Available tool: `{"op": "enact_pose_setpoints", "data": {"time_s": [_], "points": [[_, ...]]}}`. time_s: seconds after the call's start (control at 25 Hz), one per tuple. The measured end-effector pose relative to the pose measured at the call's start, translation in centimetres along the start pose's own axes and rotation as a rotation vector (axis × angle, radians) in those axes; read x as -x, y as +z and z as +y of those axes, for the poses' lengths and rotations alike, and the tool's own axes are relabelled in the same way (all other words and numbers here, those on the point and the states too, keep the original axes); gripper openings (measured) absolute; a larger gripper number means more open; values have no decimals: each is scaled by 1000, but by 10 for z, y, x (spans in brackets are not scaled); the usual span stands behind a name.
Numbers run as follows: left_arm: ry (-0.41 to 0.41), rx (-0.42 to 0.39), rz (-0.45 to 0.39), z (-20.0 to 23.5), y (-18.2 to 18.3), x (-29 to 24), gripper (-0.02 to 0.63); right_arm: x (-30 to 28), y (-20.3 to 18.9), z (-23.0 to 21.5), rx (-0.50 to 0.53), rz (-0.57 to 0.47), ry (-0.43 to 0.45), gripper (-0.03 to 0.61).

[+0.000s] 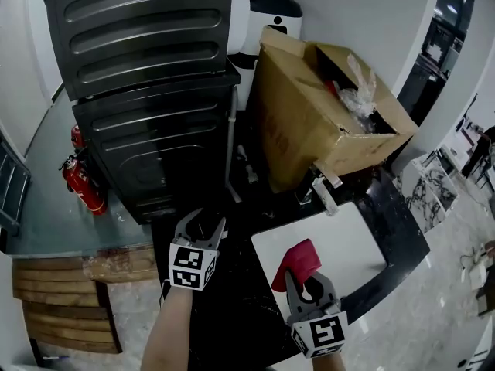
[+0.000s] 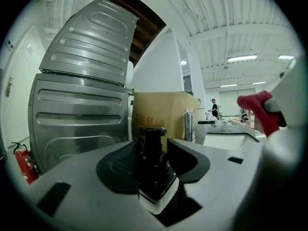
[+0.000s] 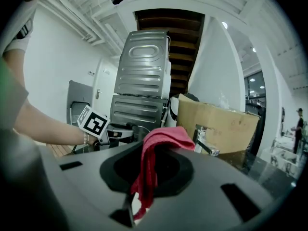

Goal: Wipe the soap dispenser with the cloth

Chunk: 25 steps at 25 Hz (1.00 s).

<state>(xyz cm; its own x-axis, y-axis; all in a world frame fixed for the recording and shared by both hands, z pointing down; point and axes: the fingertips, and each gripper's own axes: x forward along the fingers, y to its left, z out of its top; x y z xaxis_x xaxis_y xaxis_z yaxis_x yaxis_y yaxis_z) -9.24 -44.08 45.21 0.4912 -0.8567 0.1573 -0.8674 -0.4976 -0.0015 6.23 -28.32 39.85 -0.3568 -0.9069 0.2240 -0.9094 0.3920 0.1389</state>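
The soap dispenser is a dark bottle with a black pump top and a white base. It stands between the jaws of my left gripper, whose pads press on its sides. From the head view the dispenser shows as a dark shape inside the left gripper over the black counter. My right gripper is shut on a red cloth that drapes over and down between its jaws. In the head view the right gripper holds the cloth over the white sink, to the right of the dispenser.
A white sink is set in the black counter, with a chrome faucet behind it. An open cardboard box stands at the back. A tall dark ribbed appliance fills the left, with red fire extinguishers on the floor beside it.
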Motion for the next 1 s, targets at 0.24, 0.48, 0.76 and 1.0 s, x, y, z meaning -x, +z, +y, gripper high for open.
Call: {"op": "enact_pose_setpoints", "data": {"time_s": [0.24,0.48,0.76,1.0], "points": [[33,-40,-3,0,2,-4,109,1,4,10,61,16,30,52],[14,-34,-11,-21,2,22,107,9,16,12,74,-11,37,52],[-21,-52,-40,-68,5,84,107,26,27,14,48,-51,48,52],[-59,-74,-45,-109,5,134,107,48,35,15,13,-119,47,52]]}}
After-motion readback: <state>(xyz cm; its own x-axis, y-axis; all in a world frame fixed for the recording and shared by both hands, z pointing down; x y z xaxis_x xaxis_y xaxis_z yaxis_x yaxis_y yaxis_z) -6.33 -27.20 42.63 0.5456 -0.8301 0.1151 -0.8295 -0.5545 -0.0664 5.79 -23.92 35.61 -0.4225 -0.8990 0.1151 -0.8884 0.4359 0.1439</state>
